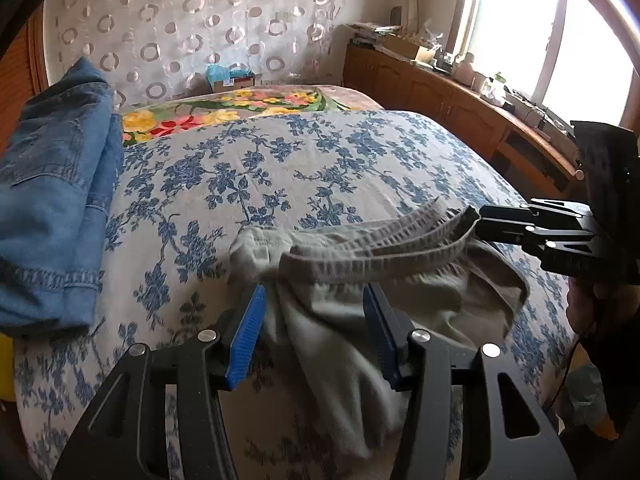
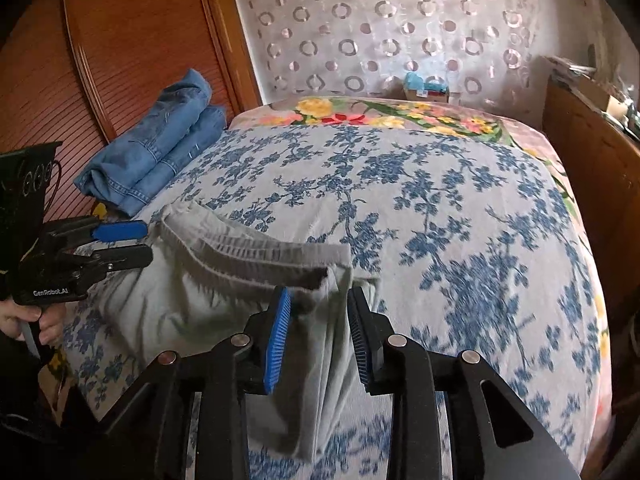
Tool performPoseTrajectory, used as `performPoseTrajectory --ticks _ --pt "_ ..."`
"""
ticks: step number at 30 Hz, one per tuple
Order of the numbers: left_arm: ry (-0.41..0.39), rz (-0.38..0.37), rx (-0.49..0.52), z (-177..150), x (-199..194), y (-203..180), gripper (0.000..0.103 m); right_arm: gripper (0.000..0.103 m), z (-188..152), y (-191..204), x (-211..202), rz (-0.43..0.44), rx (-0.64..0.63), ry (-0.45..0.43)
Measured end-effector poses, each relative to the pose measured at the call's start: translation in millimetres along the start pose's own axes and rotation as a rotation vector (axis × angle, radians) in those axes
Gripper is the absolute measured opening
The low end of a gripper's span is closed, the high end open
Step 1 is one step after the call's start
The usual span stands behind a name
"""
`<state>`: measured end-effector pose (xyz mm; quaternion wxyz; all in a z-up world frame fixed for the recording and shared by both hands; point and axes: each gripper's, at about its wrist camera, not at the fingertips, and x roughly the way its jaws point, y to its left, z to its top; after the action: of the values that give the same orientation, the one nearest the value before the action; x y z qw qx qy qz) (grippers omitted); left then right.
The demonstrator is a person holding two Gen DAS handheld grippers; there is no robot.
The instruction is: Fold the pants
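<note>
Light grey-green pants lie bunched at the near edge of the bed, their ribbed waistband lifted into a ridge. My left gripper is open, with loose cloth from the waistband's left end lying between its blue pads. My right gripper stands at the waistband's right end. Its pads are apart and a fold of the pants hangs between them, unpressed. A person's hand holds each gripper.
The bed has a blue floral cover with a bright flowered blanket at its far end. Folded jeans lie on the left side. A wooden cabinet runs along the right, a wooden wardrobe along the left.
</note>
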<state>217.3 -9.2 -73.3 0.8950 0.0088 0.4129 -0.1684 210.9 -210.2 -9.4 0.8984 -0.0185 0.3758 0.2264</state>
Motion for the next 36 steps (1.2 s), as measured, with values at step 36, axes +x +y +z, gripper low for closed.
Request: performPoseTrajectory --ticks 36 --pt "-0.082 -0.019 0.016 27.1 1.0 6.3 0.013 0.007 25.7 -6.5 41.0 0.004 0.024 -0.005"
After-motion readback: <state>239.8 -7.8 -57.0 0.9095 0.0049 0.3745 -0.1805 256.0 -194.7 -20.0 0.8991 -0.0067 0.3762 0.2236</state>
